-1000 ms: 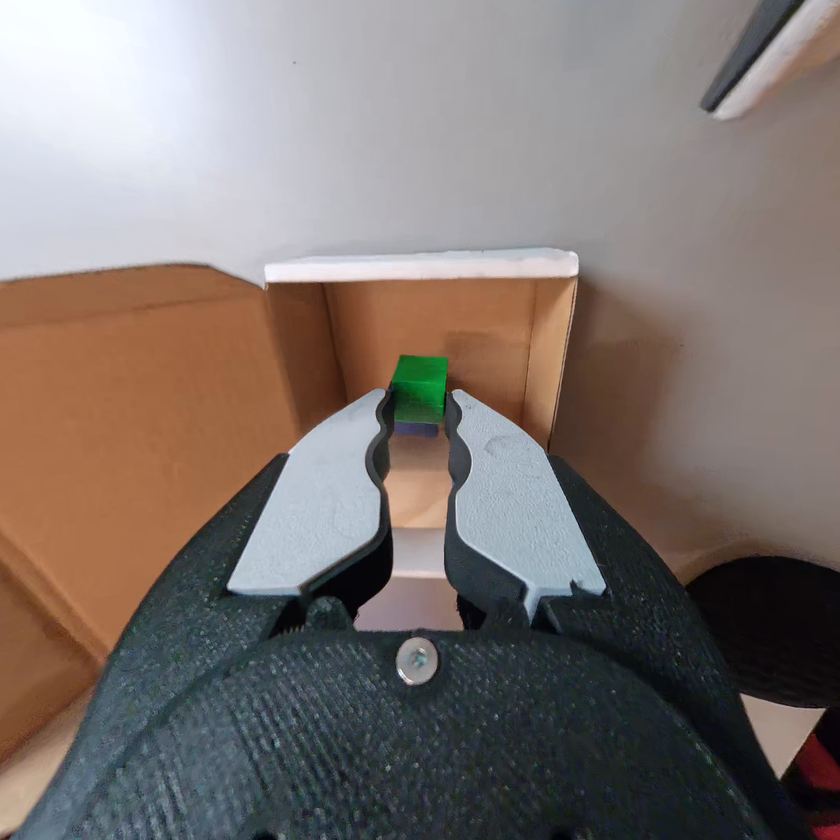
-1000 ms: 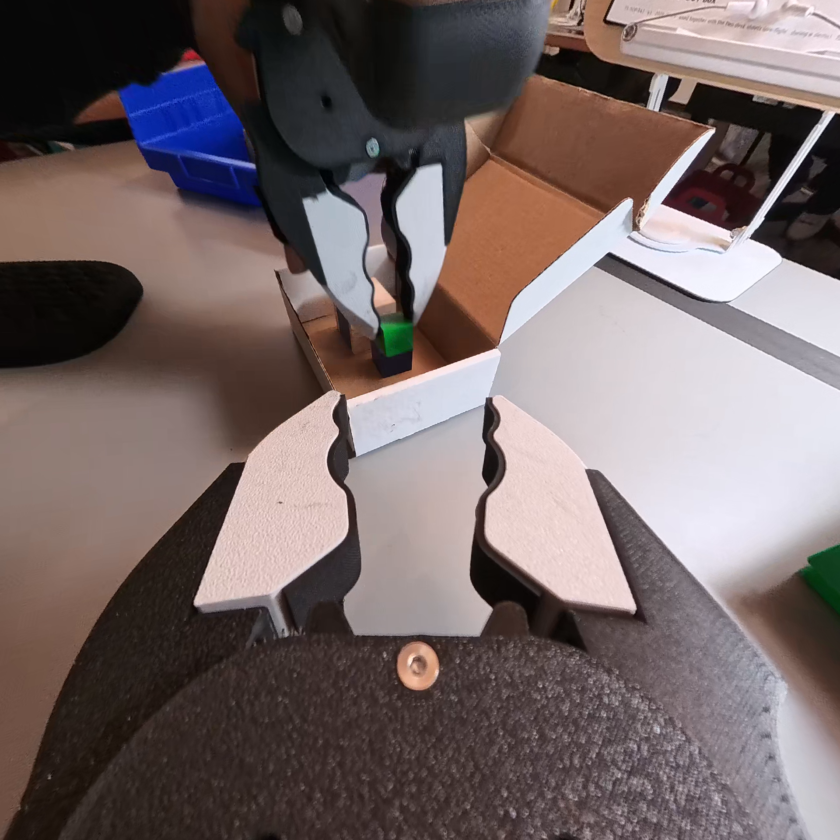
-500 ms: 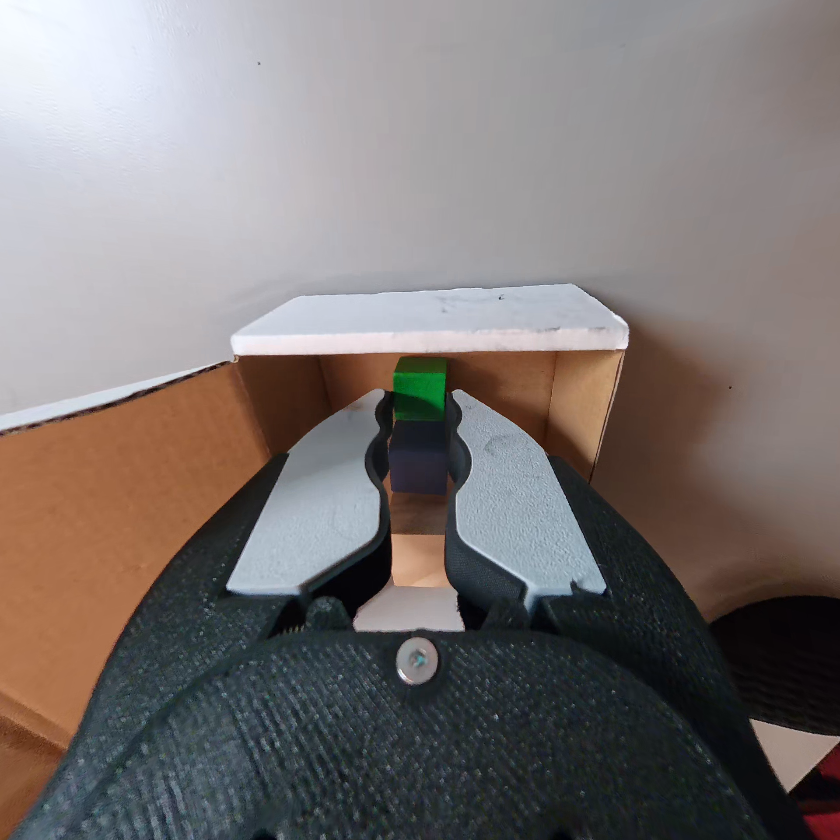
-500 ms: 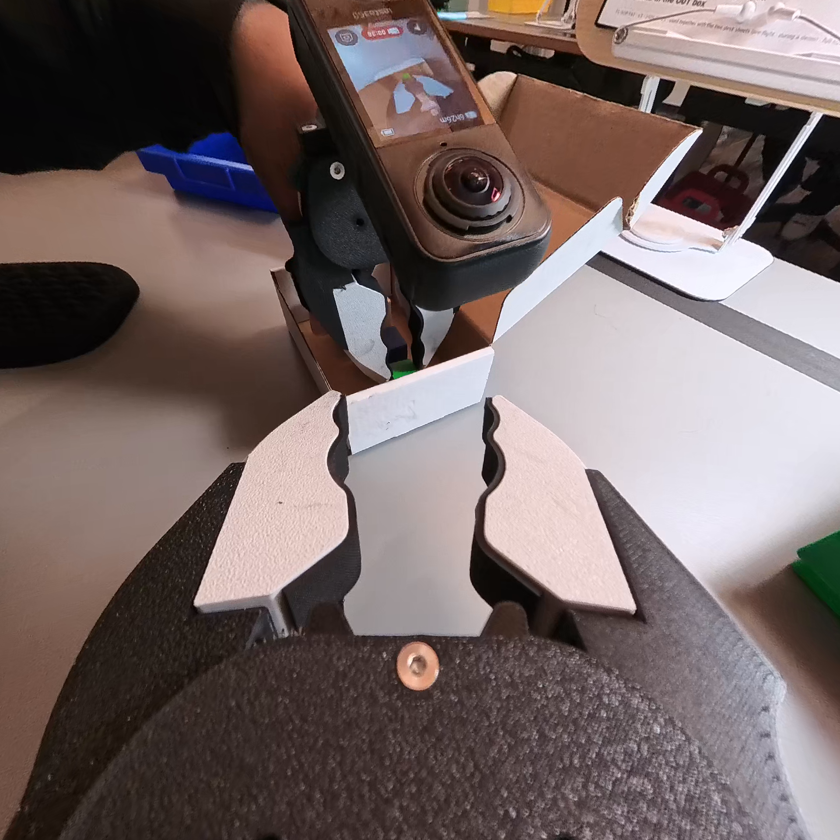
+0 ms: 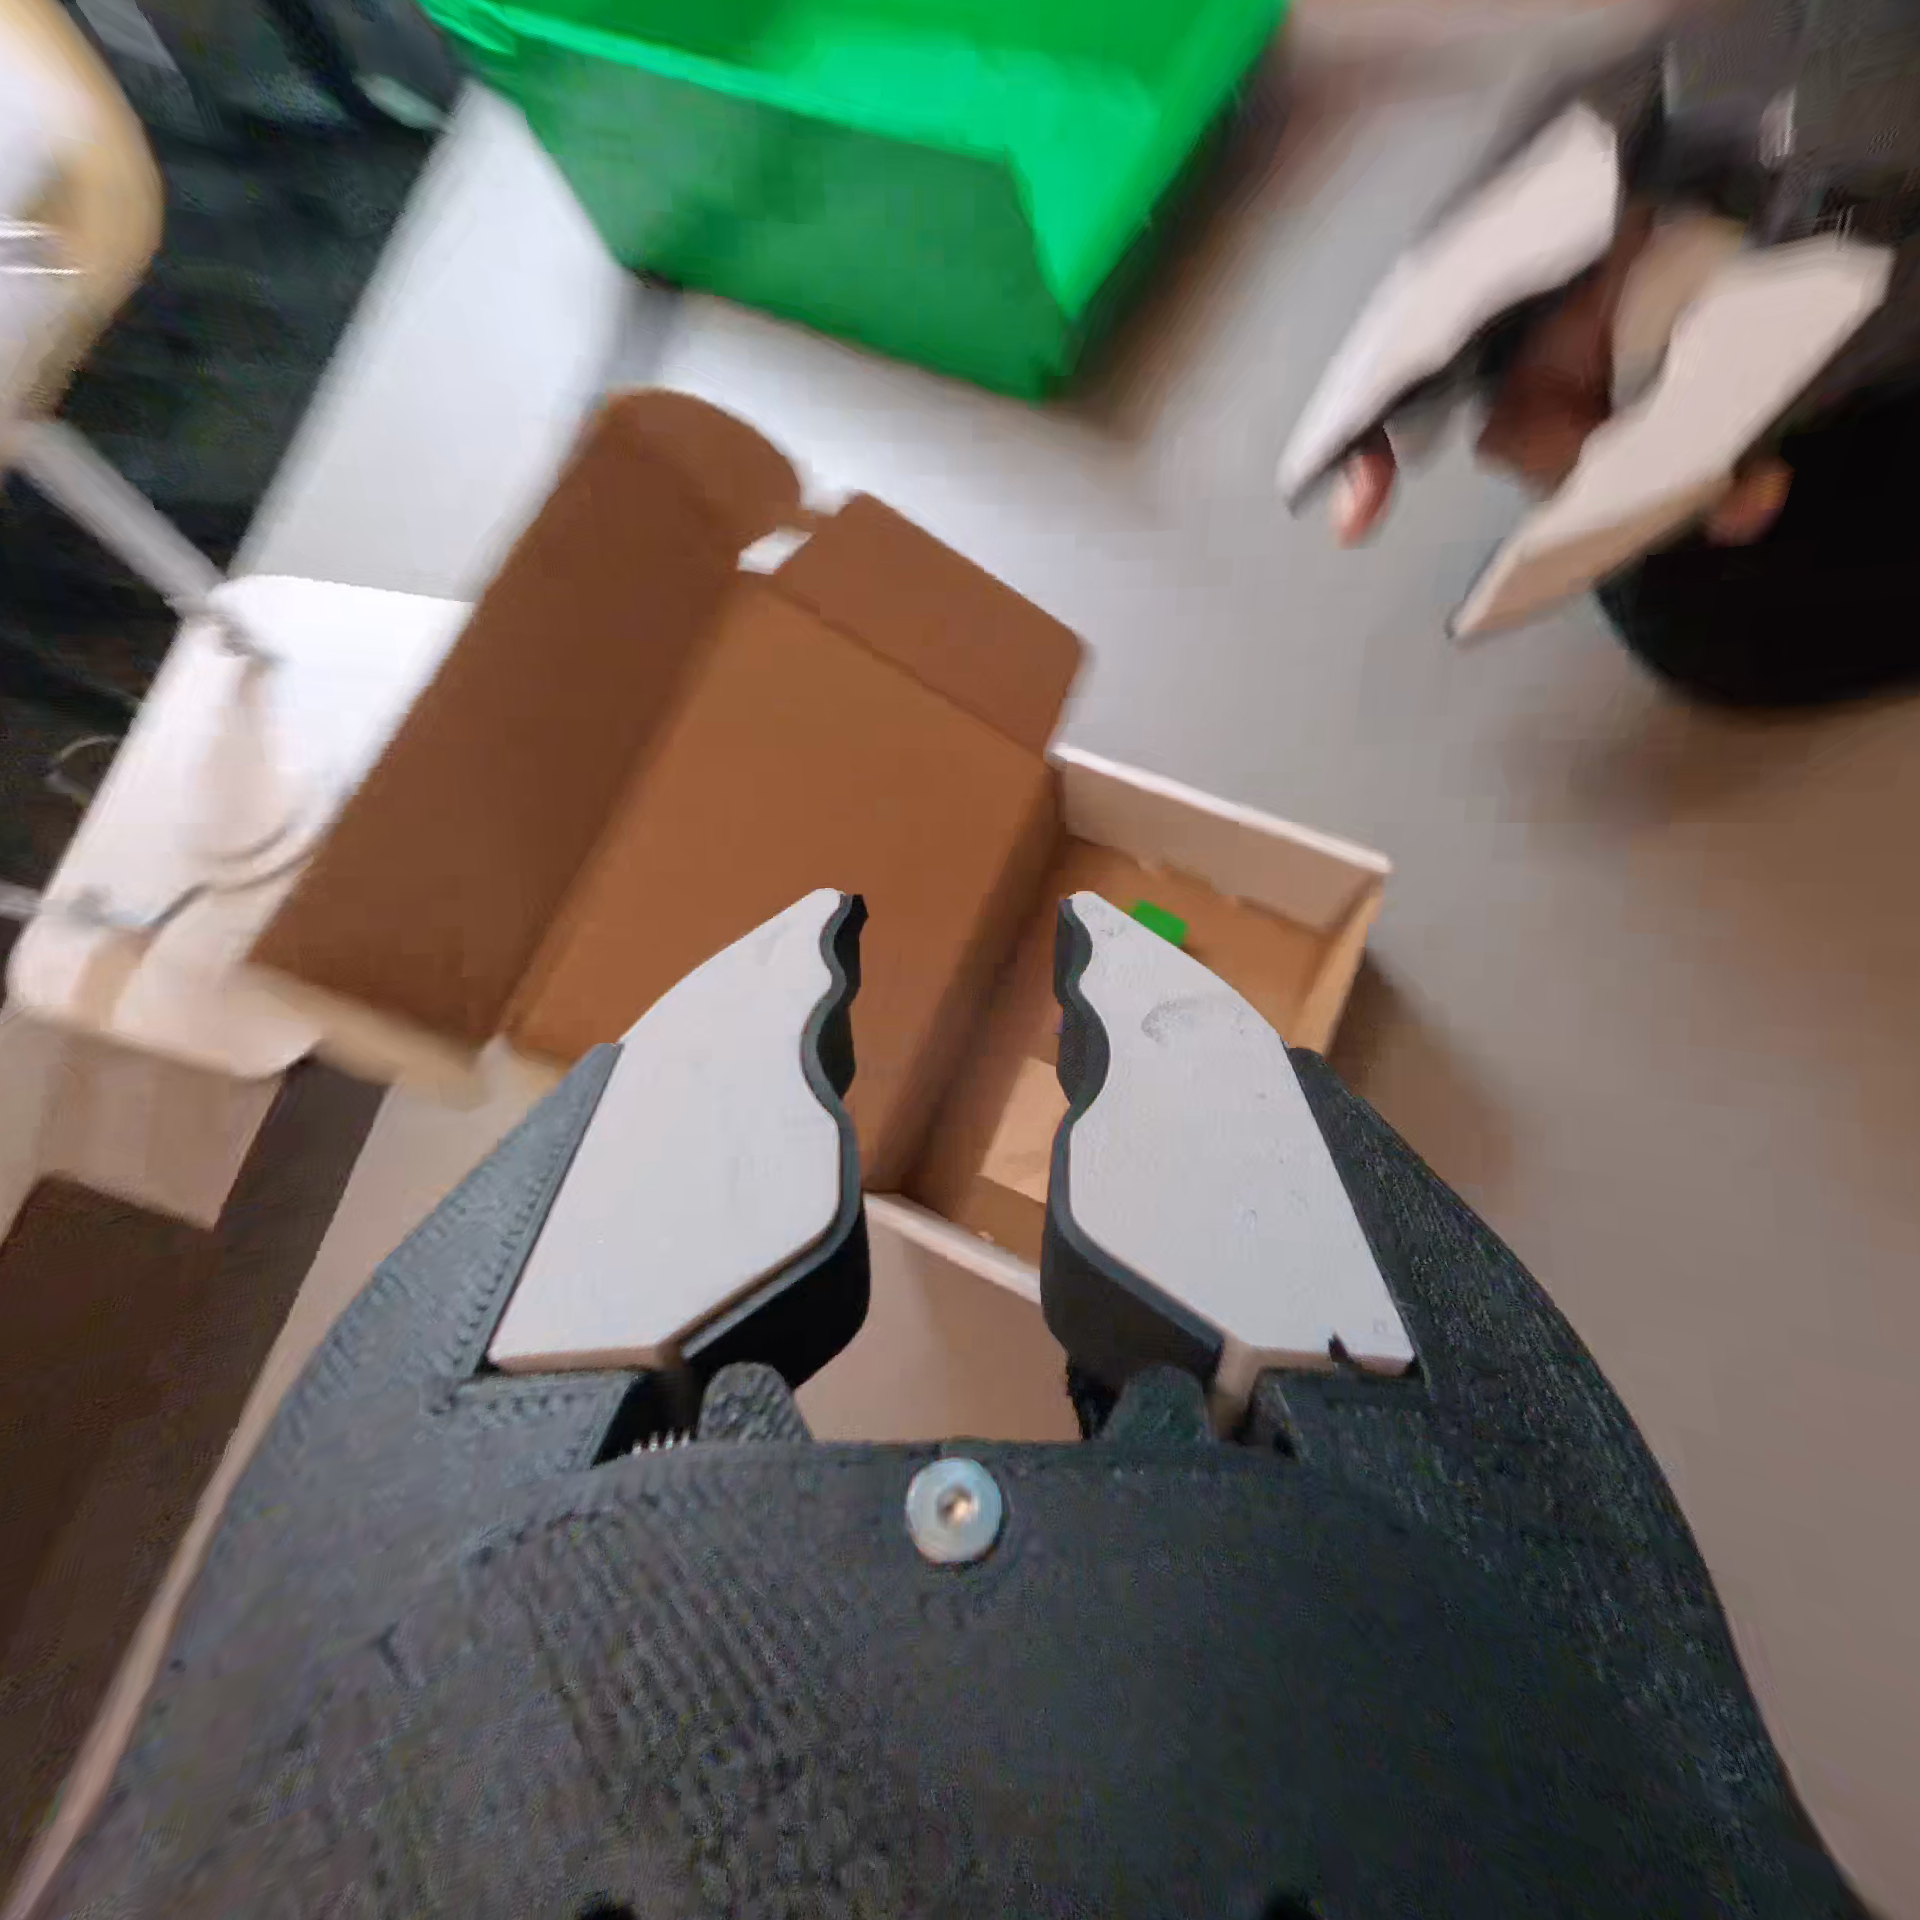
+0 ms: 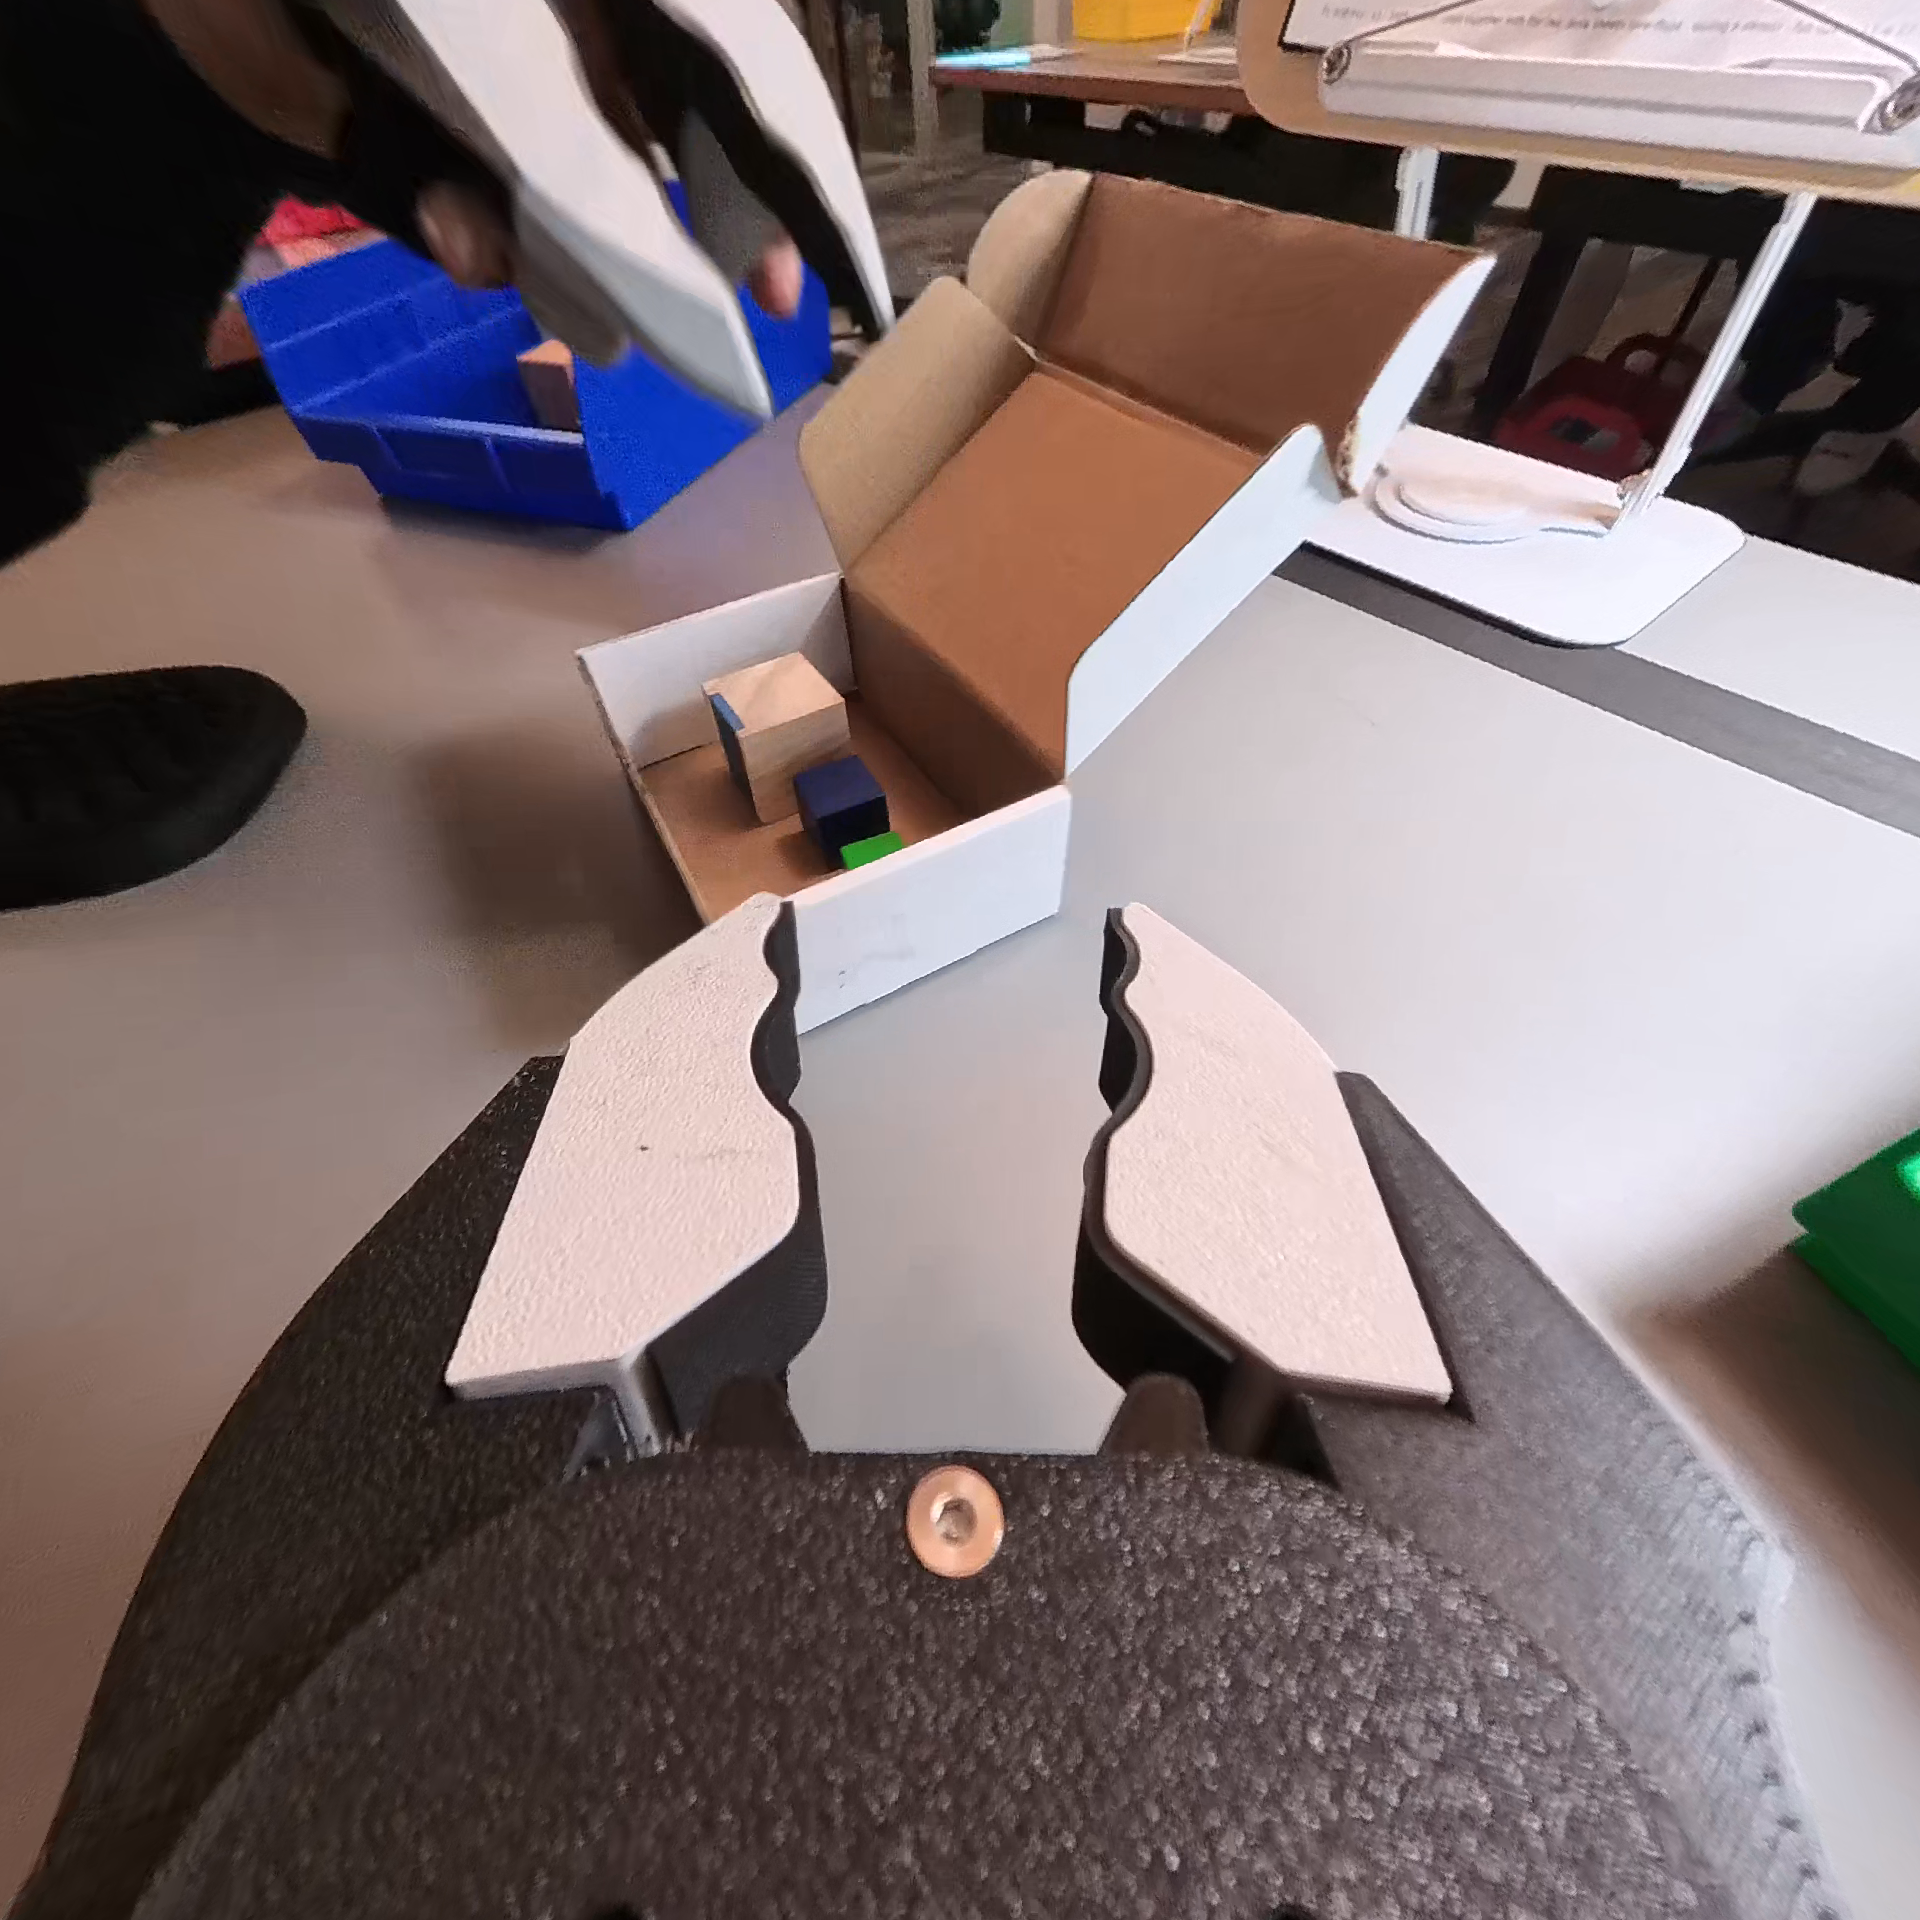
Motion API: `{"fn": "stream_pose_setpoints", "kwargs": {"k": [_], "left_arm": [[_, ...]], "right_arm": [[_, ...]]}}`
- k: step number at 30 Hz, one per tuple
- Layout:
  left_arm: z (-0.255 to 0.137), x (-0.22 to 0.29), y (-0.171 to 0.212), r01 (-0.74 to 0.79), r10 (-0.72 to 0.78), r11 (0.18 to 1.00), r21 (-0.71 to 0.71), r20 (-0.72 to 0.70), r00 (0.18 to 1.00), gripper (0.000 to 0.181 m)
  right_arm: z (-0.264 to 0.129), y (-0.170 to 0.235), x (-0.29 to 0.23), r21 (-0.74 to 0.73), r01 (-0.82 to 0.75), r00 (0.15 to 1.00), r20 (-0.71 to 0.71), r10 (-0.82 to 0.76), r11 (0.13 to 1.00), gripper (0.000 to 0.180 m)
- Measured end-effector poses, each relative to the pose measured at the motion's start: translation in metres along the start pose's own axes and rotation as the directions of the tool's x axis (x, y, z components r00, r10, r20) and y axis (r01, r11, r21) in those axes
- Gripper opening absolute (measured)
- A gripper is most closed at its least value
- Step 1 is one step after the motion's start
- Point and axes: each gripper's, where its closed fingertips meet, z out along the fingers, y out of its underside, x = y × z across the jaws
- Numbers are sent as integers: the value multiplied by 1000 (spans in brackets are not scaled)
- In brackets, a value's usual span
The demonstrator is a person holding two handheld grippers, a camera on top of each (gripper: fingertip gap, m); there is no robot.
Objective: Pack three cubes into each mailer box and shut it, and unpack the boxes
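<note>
Hovering above the open mailer box (image 6: 935, 914), the left tool (image 5: 956, 935) has its jaws parted with nothing between them; in the right wrist view it shows blurred at the top left (image 6: 727, 312). The right tool (image 6: 951, 956) waits low over the grey worktop (image 6: 1455, 935), just short of the box's white front wall, its jaws also spread and empty.

Inside the box sit three cubes: a large pale wooden cube (image 6: 784, 717) at the back, a dark blue cube (image 6: 842, 800) just in front of it, and a small green cube (image 6: 871, 850) close behind the front wall. The brown-lined lid (image 6: 1143, 364) stands raised behind them. A blue bin (image 6: 499, 436) lies beyond the box, a green bin (image 5: 883, 177) off to the other side, and a white stand (image 6: 1507, 561) sits behind the lid.

With three cubes in, shutting the box looks like the step at hand. To do it well, I would bring one tool behind the lid's top edge and push it forward and down evenly, while the other steadies the front wall so the light box does not slide. The side flaps should tuck inside the walls, not catch on the tall wooden cube.
</note>
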Motion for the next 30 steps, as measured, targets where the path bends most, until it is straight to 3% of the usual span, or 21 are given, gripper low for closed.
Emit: {"fn": "stream_pose_setpoints", "kwargs": {"k": [1,5,10,13,17,24,30], "left_arm": [[-16,-15,0,84,-88,992,96,44,995,35],[-46,-66,35,371,-424,877,304,130,896,35],[-26,-76,47,564,-620,724,397,15,785,38],[-10,-76,47,579,-635,728,366,43,771,35],[-5,-76,46,546,-617,748,377,93,782,7],[-15,-64,41,471,-569,768,434,127,812,0],[-23,-36,43,379,-484,813,442,150,862,0]], "right_arm": [[2,-2,4,-4,-9,1000,-4,9,1000,55],[19,-11,25,-55,-106,994,-40,104,993,51],[58,-35,49,-85,-248,968,-70,242,965,49],[80,-40,61,-127,-260,963,-106,248,957,45],[96,-48,66,-113,-239,966,-127,224,964,14],[92,-63,62,39,23,984,-180,-15,999,12],[70,-55,43,109,291,933,-250,-257,950,12]]}}
